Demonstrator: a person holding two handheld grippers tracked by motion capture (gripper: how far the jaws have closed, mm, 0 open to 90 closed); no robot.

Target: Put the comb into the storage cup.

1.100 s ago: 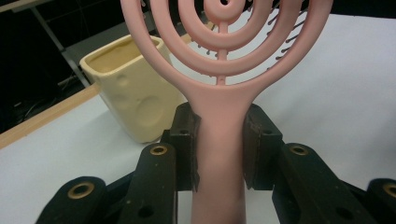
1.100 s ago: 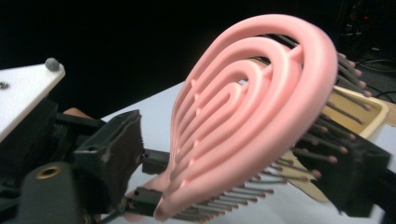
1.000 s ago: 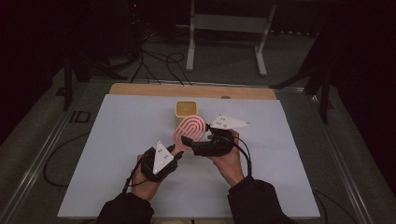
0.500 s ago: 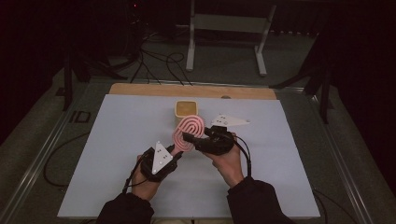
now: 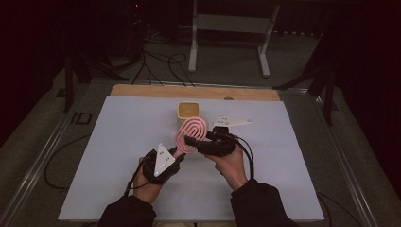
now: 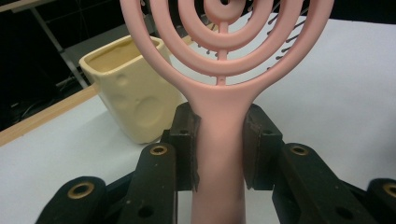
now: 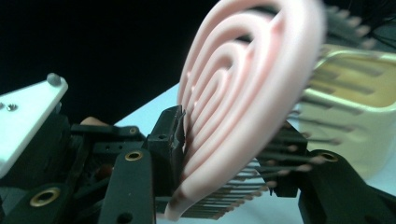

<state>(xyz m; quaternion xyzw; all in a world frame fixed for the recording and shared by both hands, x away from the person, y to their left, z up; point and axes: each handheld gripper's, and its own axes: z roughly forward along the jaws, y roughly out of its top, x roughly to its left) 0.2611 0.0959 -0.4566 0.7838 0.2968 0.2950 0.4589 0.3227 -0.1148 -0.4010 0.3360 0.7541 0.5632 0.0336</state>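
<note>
Mid-frame, the left gripper (image 5: 178, 154) clamps the pink hairbrush (image 5: 190, 134) by its handle, the right gripper (image 5: 188, 140) pinches its head; dropping it into the yellow cup (image 5: 189, 111) remains

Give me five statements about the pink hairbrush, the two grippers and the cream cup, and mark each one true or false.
1. The left gripper is shut on the handle of the pink hairbrush. True.
2. The right gripper hangs open, away from the hairbrush. False: its jaws close on the brush head, one on the ringed back, one among the bristles.
3. The cream cup lies tipped on its side. False: it stands upright on the white table, mouth up.
4. The hairbrush head has concentric open rings. True.
5. The hairbrush stands inside the cup. False: it is held in front of the cup, outside it.
</note>
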